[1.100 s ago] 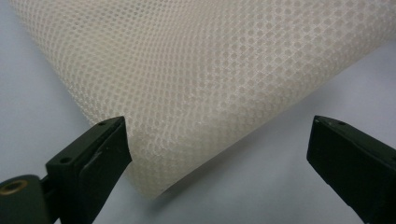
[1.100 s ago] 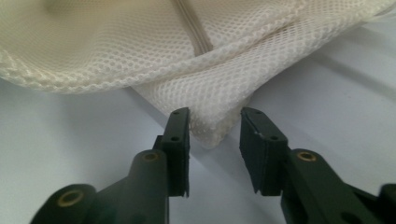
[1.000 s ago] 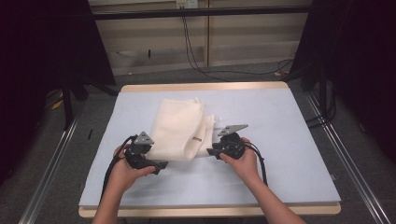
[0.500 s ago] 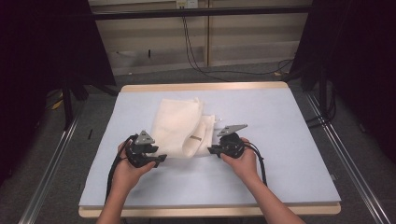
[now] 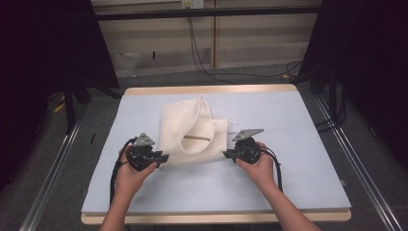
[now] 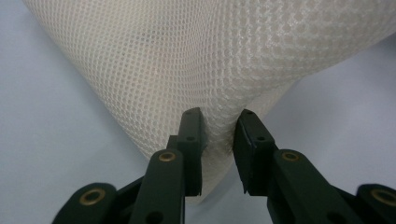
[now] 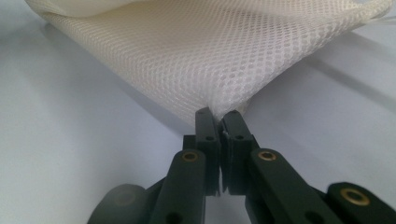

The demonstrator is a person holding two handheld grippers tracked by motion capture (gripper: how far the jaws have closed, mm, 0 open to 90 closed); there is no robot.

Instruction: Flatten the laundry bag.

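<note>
A cream mesh bag (image 5: 192, 132) lies near the middle of a pale blue table top (image 5: 298, 144), its near edge between two hand-held grippers. The left gripper (image 5: 161, 158) sits at the bag's 7 o'clock corner; in the left gripper view its jaws stand partly apart with a bunched fold of mesh (image 6: 215, 93) between them, touching both. The right gripper (image 5: 227, 154) is at the bag's 4 o'clock corner; in the right gripper view (image 7: 218, 122) its jaws are pressed nearly together, pinching the corner of the mesh (image 7: 224, 65).

The table has a wooden rim (image 5: 211, 89). Beyond it, at 12 o'clock, are grey floor, a pale wall panel and hanging black cables (image 5: 197, 48); dark curtains flank both sides.

The bag's long axis runs from 6 toward 12 o'clock, and a curved opening (image 5: 199, 127) gapes on its top face.
</note>
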